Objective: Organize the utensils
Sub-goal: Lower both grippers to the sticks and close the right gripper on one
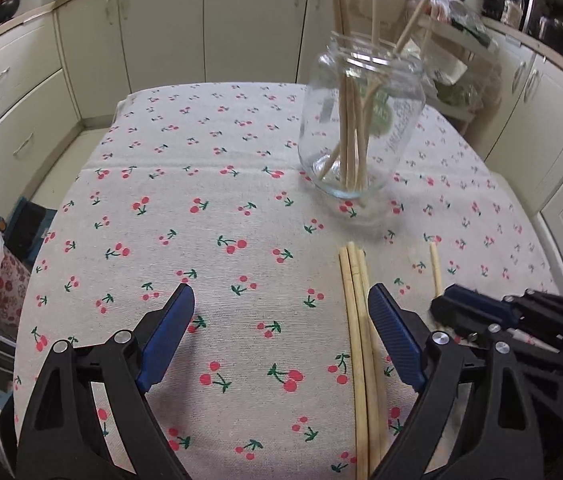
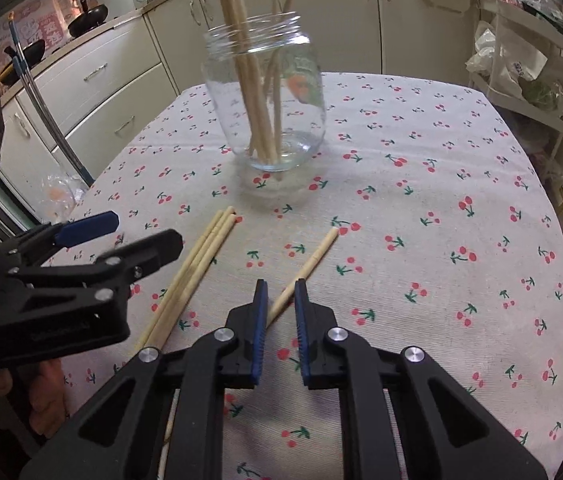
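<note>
Three chopsticks (image 1: 363,344) flat on worktop (image 1: 209,184) near jar (image 1: 361,120), left claw (image 1: 281,320) wide apart beside them, right claw (image 2: 280,298) nearly together around single chopstick (image 2: 309,266).

Right gripper (image 2: 280,292) narrowly parted around lone chopstick (image 2: 308,268) on surface (image 2: 441,208); three chopsticks (image 2: 197,260) left; jar (image 2: 267,100) far

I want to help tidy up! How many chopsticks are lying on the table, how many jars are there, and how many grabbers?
Chopsticks lying on the tablecloth: 4, three together and one apart
Glass jar: 1
Grippers: 2, left gripper and right gripper
Total: 7
</note>
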`<state>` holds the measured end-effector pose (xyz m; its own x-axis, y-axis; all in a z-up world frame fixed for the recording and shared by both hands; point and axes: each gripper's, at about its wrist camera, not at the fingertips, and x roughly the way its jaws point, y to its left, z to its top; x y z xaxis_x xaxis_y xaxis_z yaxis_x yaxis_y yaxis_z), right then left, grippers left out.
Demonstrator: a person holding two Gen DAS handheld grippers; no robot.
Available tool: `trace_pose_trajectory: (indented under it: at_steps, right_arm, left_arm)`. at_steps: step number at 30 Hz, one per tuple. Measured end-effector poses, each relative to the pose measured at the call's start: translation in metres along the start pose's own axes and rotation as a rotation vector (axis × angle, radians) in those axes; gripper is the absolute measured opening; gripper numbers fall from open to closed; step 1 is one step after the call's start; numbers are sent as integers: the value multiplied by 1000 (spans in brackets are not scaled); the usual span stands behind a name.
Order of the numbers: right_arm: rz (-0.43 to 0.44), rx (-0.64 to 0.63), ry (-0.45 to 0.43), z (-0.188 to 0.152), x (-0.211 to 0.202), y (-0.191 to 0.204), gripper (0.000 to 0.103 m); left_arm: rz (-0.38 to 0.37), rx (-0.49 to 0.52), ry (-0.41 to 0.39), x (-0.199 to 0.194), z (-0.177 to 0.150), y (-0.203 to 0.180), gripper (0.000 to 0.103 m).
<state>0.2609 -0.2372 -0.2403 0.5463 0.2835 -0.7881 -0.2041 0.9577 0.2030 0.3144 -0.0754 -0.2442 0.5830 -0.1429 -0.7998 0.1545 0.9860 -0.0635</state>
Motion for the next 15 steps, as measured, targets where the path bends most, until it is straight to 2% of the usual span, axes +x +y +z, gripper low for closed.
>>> trace_pose_trajectory:
  at_steps: [4, 10, 13, 15]
  right_arm:
    - [27, 23, -2, 1, 0, -5, 13]
    - [37, 51, -8, 4, 3, -7, 14]
    - [60, 6, 7, 7, 5, 1, 16]
    - [49, -24, 16, 8, 6, 5, 16]
  left_arm:
    - [28, 25, 43, 10, -1, -2, 85]
    - [80, 56, 53, 14, 1, -6, 85]
    - [116, 77, 57, 18, 2, -12, 84]
    - [95, 79, 56, 18, 5, -15, 73]
